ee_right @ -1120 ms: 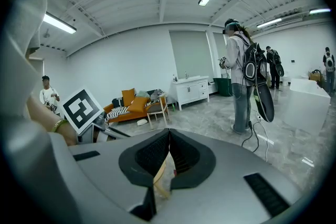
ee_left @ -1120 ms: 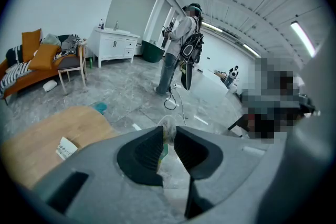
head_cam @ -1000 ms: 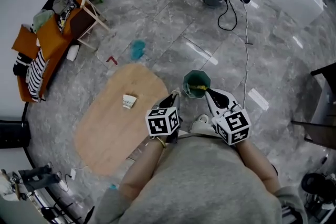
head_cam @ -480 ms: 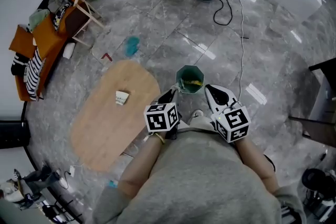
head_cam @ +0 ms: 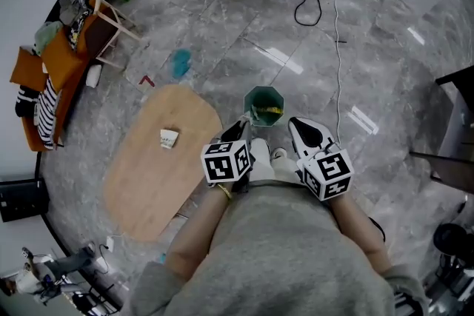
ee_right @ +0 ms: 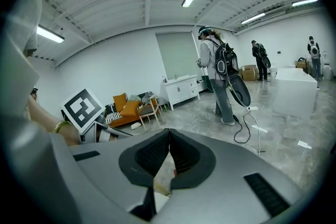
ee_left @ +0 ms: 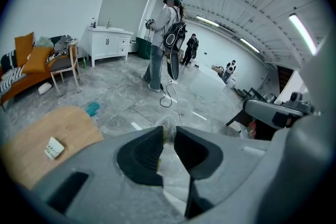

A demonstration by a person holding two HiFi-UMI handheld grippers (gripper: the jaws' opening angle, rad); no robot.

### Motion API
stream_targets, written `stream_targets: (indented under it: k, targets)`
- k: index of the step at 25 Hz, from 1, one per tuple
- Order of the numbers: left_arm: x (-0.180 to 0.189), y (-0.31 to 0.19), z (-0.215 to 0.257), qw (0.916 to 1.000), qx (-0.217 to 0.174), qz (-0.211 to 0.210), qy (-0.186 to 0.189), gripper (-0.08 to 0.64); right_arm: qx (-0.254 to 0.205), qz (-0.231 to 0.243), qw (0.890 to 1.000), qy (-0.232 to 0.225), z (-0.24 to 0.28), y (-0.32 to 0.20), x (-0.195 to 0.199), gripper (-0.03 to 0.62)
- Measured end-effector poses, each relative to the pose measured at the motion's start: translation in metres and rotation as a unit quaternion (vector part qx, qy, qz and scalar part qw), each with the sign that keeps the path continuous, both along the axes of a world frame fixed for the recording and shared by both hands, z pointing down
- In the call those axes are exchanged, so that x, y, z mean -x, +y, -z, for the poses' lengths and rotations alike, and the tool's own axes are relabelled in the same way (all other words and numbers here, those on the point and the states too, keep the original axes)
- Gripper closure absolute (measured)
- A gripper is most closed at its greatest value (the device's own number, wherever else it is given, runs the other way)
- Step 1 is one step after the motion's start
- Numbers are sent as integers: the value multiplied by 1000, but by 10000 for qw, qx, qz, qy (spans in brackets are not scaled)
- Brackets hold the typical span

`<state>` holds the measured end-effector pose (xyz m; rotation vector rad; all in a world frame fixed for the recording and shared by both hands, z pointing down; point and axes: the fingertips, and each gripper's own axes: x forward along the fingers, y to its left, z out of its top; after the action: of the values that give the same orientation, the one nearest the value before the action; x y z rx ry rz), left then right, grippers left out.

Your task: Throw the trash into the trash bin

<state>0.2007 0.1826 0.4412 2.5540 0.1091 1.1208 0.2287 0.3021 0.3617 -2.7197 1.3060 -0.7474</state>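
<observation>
— Being held in the left gripper [ee_left: 168,139] was what?
— A pale, crumpled piece of trash [ee_left: 167,130] was pinched between its jaws, which were parted only slightly around it.
— And the right gripper [ee_right: 169,140]?
— Its jaws were pressed together at the tips. A pale scrap [ee_right: 159,174] was glimpsed lower in the gap; whether it was gripped could not be told.
— Where was the trash bin [head_cam: 264,89] found?
— The green bin was stood on the grey floor [head_cam: 222,18], just ahead of both grippers and between their tips, with yellow rubbish [head_cam: 272,112] seen inside. The pinched trash was held just beside the near rim.
— Was anything else noted?
— A wooden table [head_cam: 148,181] was set near the bin, and a small white wrapper [head_cam: 169,138] was lying on it.
</observation>
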Motion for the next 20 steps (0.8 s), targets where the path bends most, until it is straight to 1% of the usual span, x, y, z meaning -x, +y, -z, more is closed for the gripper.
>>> stream_targets:
  k: [6,11,14,20]
  targets:
    - [-7,1,-11,9999,77,-25,-93,488,94,-27,9998,-177,-15,0,2,583]
    - [-15,1,-24,9997,197,-45,-167,488,268,-88,9993,-248,-27,2,-1,583]
    - [-21,0,-32,9995,244,-66,-208,488,443,-40,9988,-203,-34,-1,-5,583]
    - [-30,-1,-48,9989,309,-203,-274,488,563,78,9980,-276,-49,-16,-7,583]
